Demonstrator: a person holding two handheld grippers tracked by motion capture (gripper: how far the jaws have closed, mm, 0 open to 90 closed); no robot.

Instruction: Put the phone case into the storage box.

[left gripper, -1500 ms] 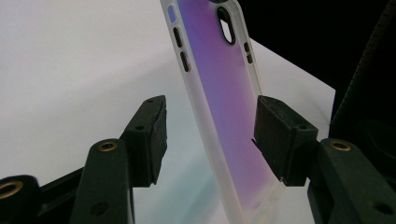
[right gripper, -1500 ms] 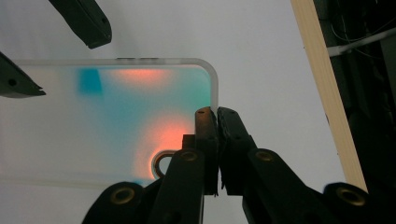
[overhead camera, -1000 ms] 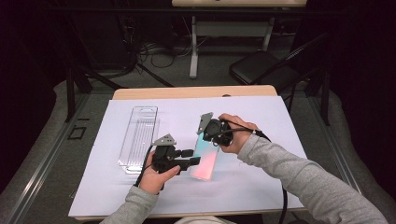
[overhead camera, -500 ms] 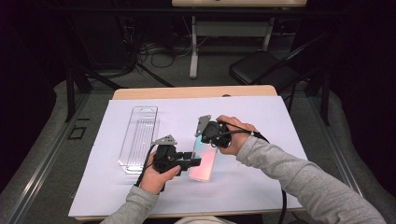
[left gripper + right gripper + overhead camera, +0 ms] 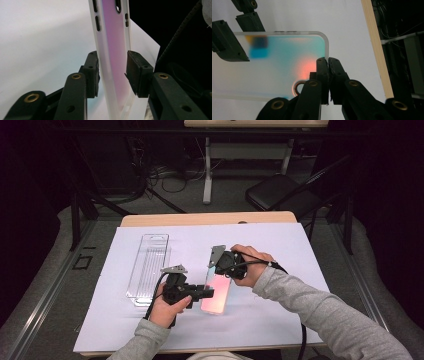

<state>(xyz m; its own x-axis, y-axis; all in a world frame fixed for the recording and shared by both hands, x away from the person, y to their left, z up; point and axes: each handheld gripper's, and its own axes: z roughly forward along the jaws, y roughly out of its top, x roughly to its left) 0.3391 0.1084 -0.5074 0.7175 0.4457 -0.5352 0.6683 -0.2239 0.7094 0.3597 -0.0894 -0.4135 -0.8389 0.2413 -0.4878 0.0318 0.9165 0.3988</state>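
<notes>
Right claw (image 5: pixel 328 62) pinches the translucent phone case (image 5: pixel 216 292) by its edge, steadying it above the tabletop (image 5: pixel 300 260); left claw (image 5: pixel 112 72), jaws just closing, straddles its width, likely to take over.

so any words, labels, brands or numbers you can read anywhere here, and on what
None can be read.
Phone case: no print shows; in the right gripper view it bears only blurred patches of colour, no letters.
Clear tray: no label to be seen.
White sheet: blank.
Floor mark: a plain square outline, no text.
</notes>
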